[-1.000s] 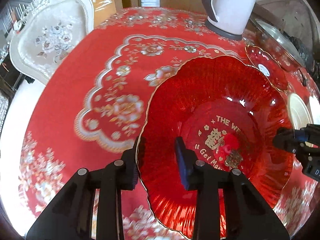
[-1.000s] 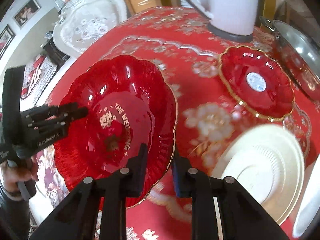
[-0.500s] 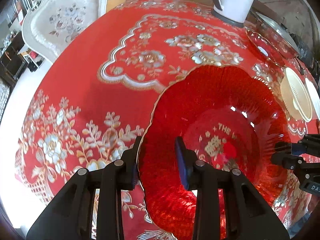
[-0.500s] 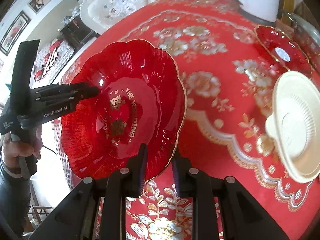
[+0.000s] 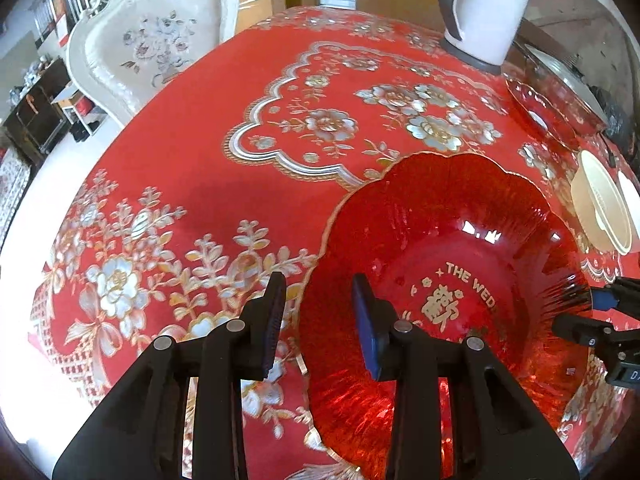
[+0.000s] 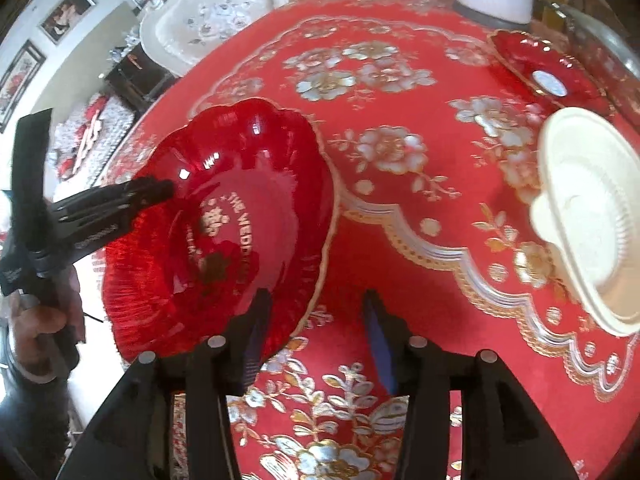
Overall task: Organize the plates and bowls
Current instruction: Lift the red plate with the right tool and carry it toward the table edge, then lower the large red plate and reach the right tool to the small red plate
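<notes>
We see the left gripper (image 5: 318, 304) with its jaws spread wide, straddling the near rim of the big red plate (image 5: 452, 264): one finger sits outside the rim over the tablecloth (image 5: 192, 168), the other sits inside over the plate's ribbed wall, and there is a clear gap on both sides, so nothing is pinched. From the right wrist camera, the right gripper (image 6: 316, 344) is just as wide open; its left finger overlaps the plate's near edge, its right finger hangs over bare cloth, and we cannot tell whether the left finger actually touches the plate. The red plate (image 6: 244, 224), with gold lettering in its centre and a gold scalloped rim, sits at the near left edge of the table, between the two tools. In the left wrist view the right gripper's tip (image 5: 592, 308) pokes in beside the plate's far side. Further right lies a cream plate (image 6: 592, 216), well apart from the big one, and beyond it a smaller red plate (image 6: 548, 76). A white kettle (image 5: 484, 8) stands at the back, and a white chair (image 5: 156, 44) is beside the table.
</notes>
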A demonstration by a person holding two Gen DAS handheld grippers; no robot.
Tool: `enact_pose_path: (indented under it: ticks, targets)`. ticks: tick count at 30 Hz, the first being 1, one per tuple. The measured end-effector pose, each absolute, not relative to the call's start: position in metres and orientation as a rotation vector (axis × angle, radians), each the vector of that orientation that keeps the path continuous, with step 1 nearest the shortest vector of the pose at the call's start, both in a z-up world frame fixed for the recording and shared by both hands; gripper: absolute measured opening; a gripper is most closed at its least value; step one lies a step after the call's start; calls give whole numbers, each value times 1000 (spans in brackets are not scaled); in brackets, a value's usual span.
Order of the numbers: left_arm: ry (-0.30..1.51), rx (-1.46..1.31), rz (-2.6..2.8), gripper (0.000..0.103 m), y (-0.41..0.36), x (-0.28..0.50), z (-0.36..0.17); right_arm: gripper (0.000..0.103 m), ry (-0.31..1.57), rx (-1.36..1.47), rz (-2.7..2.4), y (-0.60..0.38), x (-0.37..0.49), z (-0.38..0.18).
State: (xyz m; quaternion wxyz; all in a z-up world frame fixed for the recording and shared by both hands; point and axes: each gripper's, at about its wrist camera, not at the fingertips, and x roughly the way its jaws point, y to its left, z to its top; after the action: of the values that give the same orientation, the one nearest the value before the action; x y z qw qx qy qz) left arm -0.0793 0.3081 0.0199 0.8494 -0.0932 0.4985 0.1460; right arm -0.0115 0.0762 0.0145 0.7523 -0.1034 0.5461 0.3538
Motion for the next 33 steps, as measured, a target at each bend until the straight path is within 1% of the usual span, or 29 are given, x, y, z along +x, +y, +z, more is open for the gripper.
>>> enact_pose_path:
  ticks: [5,11,12,13,15,26,28,33]
  targets:
    - [1026,-164,295,33,303,-89,42,49,1162,-219,775,69,-14,26]
    - [938,-141,271,35,289,-89,84,50,1131,-171,788,58,-13,40]
    - [924,-142,255,41,284,-87,90,50,1123,-167,790,56,-13,44]
    - [911,-142,234,52,279,-84,95,50,1116,-165,789,55,-13,47]
    - [892,-141,178,65,263,-72,102,50,1094,-148,785,50,-11,55]
    - [885,-115,22,65,182,-13,111,50,979,-18,700,-2,26,101]
    - [894,-120,2,65,174,-5,112,57,961,-1,674,-13,37,107]
    - [886,-101,-16,65,154,11,117,58,940,29,627,-34,59,116]
